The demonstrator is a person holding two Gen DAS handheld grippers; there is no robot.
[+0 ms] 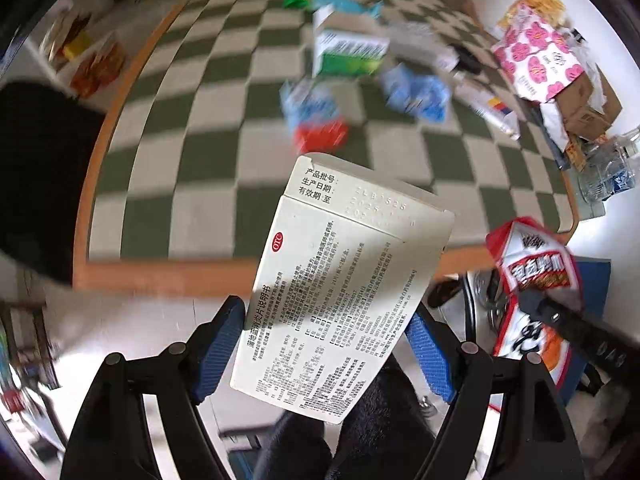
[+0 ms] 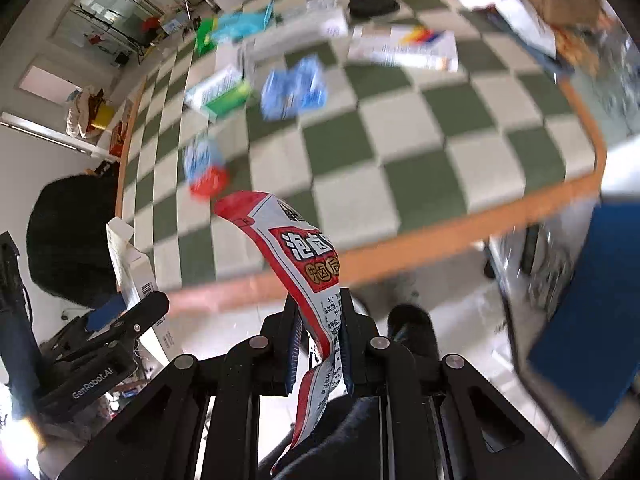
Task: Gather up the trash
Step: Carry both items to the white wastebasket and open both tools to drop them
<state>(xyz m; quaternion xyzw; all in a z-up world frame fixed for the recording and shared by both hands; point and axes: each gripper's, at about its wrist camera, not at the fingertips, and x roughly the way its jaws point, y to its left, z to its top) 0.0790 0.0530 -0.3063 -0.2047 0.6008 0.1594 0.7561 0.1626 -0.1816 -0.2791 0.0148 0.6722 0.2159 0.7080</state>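
My left gripper [image 1: 326,332] is shut on a white medicine box [image 1: 340,280] with Chinese print, held off the near edge of the checkered table [image 1: 224,128]. My right gripper [image 2: 320,320] is shut on a red and white snack wrapper [image 2: 296,256]; the wrapper also shows in the left wrist view [image 1: 532,264]. The left gripper with its box shows at the left of the right wrist view [image 2: 132,280]. Loose trash lies on the table: a green and white box [image 1: 348,52], blue wrappers [image 1: 416,92], a blue and red wrapper [image 1: 316,120].
A black bag [image 1: 40,176] hangs left of the table. A pink flowered packet [image 1: 536,52], cardboard and plastic bottles [image 1: 608,168] sit at the far right. A long white box [image 2: 404,52] lies on the table. A blue object [image 2: 592,312] stands on the floor at the right.
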